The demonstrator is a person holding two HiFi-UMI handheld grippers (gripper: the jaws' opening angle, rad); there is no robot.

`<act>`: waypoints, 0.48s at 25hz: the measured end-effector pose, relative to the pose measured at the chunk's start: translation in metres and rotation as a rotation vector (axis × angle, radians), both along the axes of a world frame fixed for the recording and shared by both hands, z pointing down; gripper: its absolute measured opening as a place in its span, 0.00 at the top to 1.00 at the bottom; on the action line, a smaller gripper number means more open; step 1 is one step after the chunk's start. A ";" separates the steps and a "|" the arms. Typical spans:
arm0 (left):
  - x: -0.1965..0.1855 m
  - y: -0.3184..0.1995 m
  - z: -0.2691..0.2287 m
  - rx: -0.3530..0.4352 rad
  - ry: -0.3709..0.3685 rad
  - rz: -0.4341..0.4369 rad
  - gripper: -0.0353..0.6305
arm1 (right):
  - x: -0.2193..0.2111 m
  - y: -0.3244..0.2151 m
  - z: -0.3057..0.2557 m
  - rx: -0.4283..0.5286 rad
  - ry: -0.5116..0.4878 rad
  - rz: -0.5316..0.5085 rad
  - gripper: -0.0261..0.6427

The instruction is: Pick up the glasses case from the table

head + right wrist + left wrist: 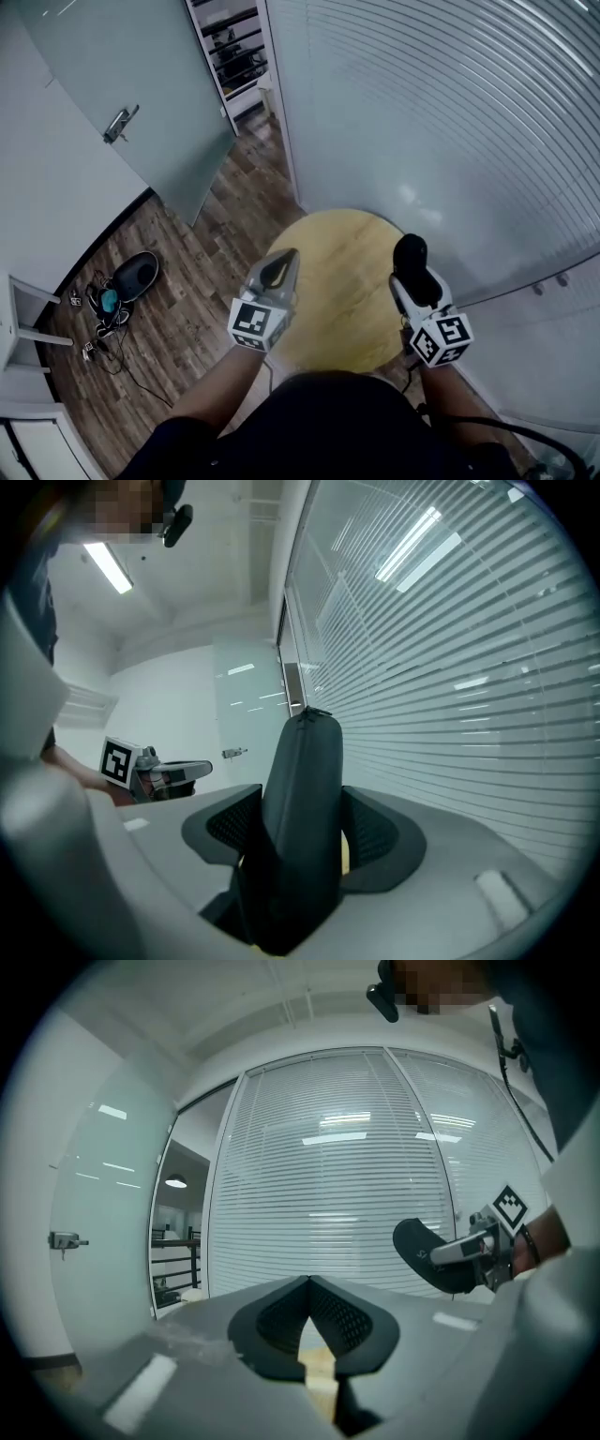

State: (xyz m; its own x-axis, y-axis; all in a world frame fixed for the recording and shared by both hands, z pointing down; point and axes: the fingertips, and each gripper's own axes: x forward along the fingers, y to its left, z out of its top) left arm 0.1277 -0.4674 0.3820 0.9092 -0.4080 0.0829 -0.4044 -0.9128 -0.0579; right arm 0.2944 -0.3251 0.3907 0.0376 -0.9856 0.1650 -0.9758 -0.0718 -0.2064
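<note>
The black glasses case (411, 255) stands upright between the jaws of my right gripper (413, 284), lifted above the round yellow table (342, 281). In the right gripper view the case (305, 789) fills the gap between the pads, and the right gripper (300, 841) is shut on it. The left gripper view shows the same case (427, 1252) held out to its right. My left gripper (279, 272) hovers over the table's left edge. Its jaws (307, 1283) meet at the tips with nothing between them.
A curved glass wall with blinds (450, 112) runs close behind and right of the table. A frosted door with a handle (120, 122) stands at the left. On the wooden floor lie a dark round device and cables (131, 277).
</note>
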 end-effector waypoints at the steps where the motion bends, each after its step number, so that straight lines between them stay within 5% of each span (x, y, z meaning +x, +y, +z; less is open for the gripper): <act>1: 0.000 0.001 -0.006 0.008 0.002 0.002 0.94 | 0.000 0.003 -0.004 0.007 0.001 0.004 0.55; 12: 0.006 0.024 -0.027 0.042 0.038 0.032 0.94 | -0.006 0.019 -0.020 0.051 0.003 0.002 0.55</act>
State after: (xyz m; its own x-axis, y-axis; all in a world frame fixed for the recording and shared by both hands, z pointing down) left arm 0.1334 -0.4430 0.3552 0.9240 -0.3811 0.0315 -0.3776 -0.9223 -0.0820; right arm 0.2881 -0.3060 0.3708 0.0401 -0.9926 0.1143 -0.9762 -0.0633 -0.2073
